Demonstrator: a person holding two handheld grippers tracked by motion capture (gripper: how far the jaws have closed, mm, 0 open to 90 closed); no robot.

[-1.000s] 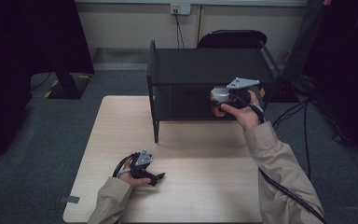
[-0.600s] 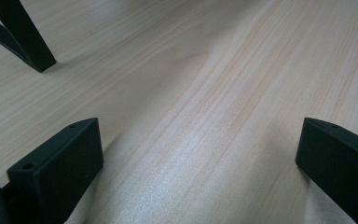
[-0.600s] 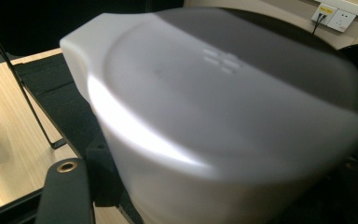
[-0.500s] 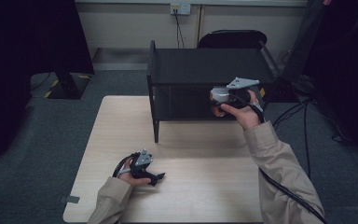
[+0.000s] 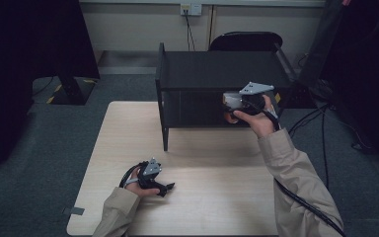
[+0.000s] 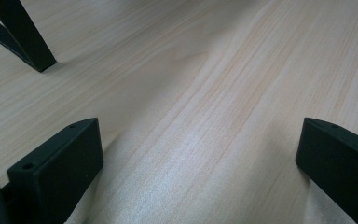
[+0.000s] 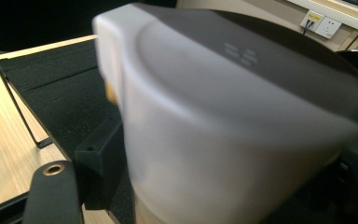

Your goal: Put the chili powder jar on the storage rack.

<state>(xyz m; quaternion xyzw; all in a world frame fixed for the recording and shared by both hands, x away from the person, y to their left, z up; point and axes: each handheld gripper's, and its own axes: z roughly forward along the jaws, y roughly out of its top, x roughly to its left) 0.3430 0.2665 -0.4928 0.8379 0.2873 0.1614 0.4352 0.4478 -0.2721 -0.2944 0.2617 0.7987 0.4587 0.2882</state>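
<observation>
The right gripper (image 5: 237, 106) is clamped on a grey container (image 7: 233, 121) at the front of the black shelf (image 5: 217, 74). It looks rigid, smooth, perhaps slippery; its sides suit gripping. The left gripper (image 6: 200, 158) rests wide open, empty, on the table (image 5: 217, 197).

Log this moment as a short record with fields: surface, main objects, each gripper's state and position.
surface: light wooden table
shelf: black open-fronted shelf unit standing at the table's far edge
held object: white-grey container with a dark lid, blurred, close to the camera in the right gripper view
right gripper: raised at the shelf's front opening, shut on the container
left gripper: resting low on the table near the front left, fingers wide apart, nothing between them
background: dark chair behind the shelf, wall socket
</observation>
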